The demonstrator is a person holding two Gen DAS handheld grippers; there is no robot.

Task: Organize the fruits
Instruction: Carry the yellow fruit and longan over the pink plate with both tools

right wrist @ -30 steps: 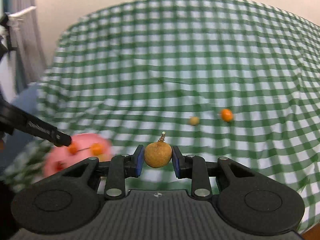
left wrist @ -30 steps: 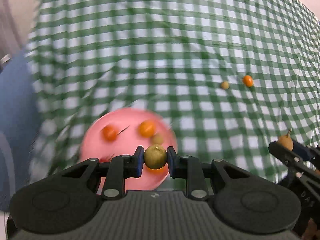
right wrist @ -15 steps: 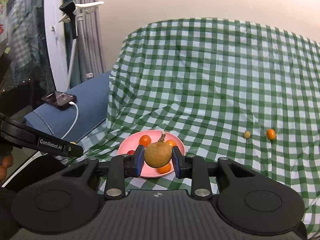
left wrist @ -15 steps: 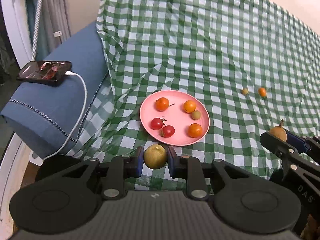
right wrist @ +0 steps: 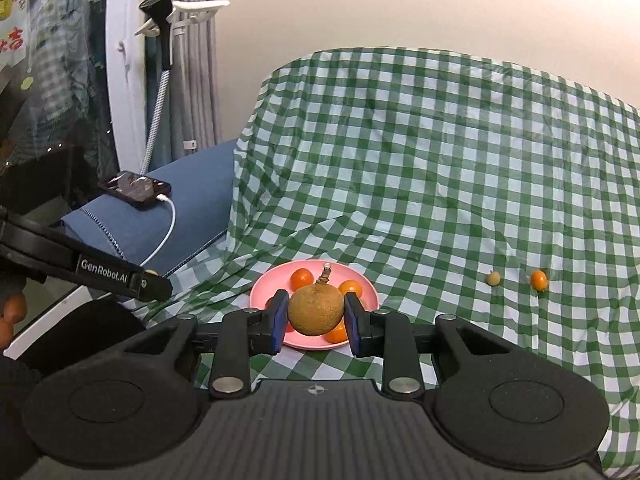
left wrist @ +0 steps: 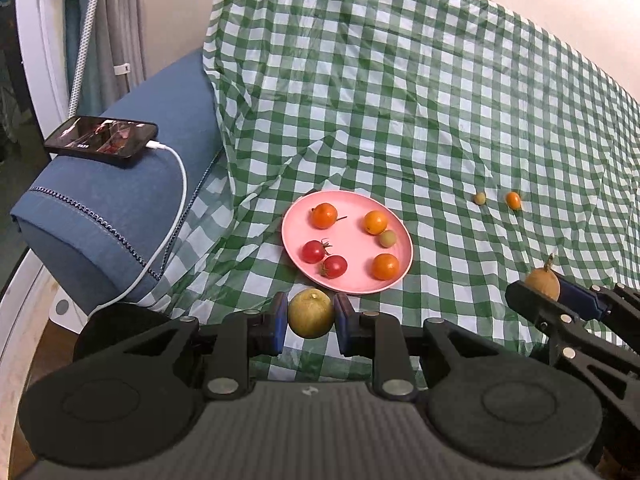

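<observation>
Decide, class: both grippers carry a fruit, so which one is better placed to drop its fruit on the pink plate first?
Left. The left gripper holds its green fruit just short of the pink plate's near rim; the right gripper, gripping the brown fruit, sits off to the side.

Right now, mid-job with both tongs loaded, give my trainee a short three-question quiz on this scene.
1. How many fruits lie on the pink plate?
2. True or false: the left tongs are empty.
3. Which fruit do the right tongs hold: A) a red tomato, B) a brown stemmed fruit, C) a small orange fruit?

Key:
1. Six: three orange, two red, one small greenish.
2. False; they are shut on the yellow-green fruit.
3. B, the brown stemmed fruit. Two small fruits, the pale one and the orange one, are loose on the checked cloth.
</observation>
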